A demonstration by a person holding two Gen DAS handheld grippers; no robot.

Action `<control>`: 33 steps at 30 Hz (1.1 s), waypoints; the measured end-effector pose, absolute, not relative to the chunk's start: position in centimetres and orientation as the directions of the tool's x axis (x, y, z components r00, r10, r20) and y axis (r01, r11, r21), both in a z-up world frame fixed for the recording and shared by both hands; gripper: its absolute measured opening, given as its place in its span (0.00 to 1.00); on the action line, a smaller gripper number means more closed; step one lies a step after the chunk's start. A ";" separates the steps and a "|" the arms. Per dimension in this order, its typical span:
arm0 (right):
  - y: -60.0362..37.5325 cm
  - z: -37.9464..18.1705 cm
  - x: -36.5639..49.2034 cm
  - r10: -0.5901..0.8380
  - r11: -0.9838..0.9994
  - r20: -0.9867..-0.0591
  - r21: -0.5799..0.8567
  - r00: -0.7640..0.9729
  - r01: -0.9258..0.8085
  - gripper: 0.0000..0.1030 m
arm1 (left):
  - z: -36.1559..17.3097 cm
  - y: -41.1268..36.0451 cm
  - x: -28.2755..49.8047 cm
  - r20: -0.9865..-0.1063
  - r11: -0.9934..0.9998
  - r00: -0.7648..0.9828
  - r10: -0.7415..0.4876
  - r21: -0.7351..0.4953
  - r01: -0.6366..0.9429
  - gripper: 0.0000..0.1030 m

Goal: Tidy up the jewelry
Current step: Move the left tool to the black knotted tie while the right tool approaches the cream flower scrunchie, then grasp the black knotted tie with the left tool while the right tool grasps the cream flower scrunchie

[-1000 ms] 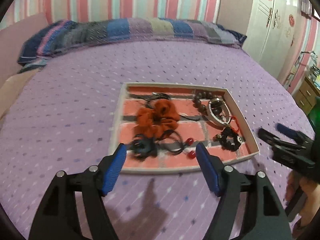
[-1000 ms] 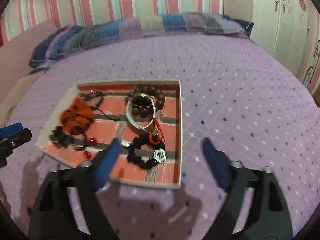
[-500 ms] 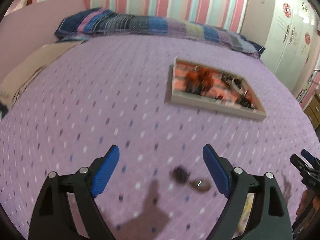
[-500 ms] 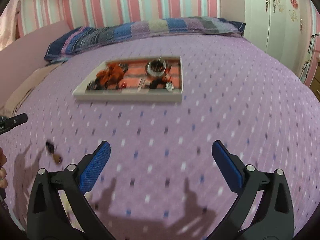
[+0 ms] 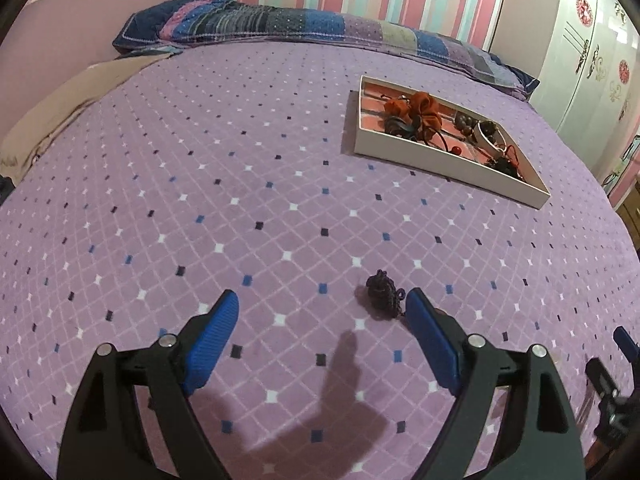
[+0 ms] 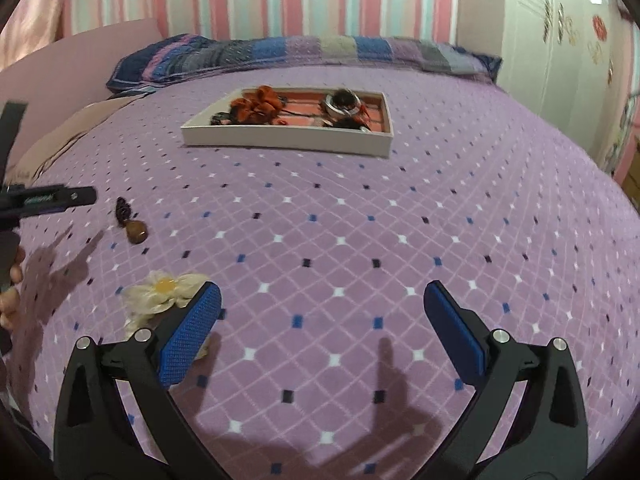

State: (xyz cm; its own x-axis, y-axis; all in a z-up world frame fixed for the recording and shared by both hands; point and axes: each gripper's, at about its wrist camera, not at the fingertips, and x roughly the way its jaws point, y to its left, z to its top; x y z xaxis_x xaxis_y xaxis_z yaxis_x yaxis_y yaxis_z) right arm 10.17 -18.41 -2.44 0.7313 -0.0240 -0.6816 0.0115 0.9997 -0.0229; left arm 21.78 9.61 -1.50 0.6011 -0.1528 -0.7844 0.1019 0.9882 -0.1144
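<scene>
Both hand-held grippers — left (image 5: 322,322), right (image 6: 320,318) — have retreated, jaws apart, over the purple bedspread (image 5: 240,184).

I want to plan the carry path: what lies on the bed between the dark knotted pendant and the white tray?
Nothing but bare purple bedspread. The left wrist view shows the pendant near the left gripper and the tray farther off, with only patterned fabric between.

No legible text anywhere. Faint pale lettering on the black left gripper (image 6: 48,199) at the left edge, too small and blurred to read.
</scene>
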 end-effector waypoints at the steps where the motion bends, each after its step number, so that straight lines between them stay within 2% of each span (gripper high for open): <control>1: -18.0 -2.6 10.2 -0.018 1.000 -0.685 -0.029 0.728 -0.003 0.96 | -1.6 9.5 21.9 -0.786 0.988 0.598 -0.157 -0.116 0.105 0.82; 9: -16.2 -4.0 10.6 0.043 0.997 -0.714 -0.010 0.699 -0.071 0.95 | -2.4 8.1 22.5 -0.799 0.984 0.577 -0.168 -0.103 0.144 0.82; 15: -15.7 -5.7 11.4 0.053 0.997 -0.753 0.006 0.656 -0.074 0.89 | -3.2 7.2 23.6 -0.807 0.984 0.568 -0.163 -0.090 0.154 0.81; 20: -15.9 -6.3 11.7 0.050 0.998 -0.754 0.010 0.655 -0.065 0.80 | -4.0 6.9 24.3 -0.813 0.982 0.557 -0.168 -0.090 0.164 0.80; 23: -15.9 -6.3 11.8 0.051 0.998 -0.750 0.010 0.659 -0.066 0.77 | -4.6 6.7 24.6 -0.820 0.982 0.548 -0.166 -0.086 0.168 0.70; 27: -15.9 -6.4 11.7 0.051 0.998 -0.749 0.009 0.660 -0.066 0.77 | -4.8 6.4 24.6 -0.815 0.985 0.562 -0.145 -0.065 0.159 0.69; 33: -15.3 -6.3 11.5 0.051 0.997 -0.744 -0.003 0.666 -0.080 0.70 | -4.8 5.9 24.4 -0.812 0.984 0.565 -0.146 -0.062 0.165 0.46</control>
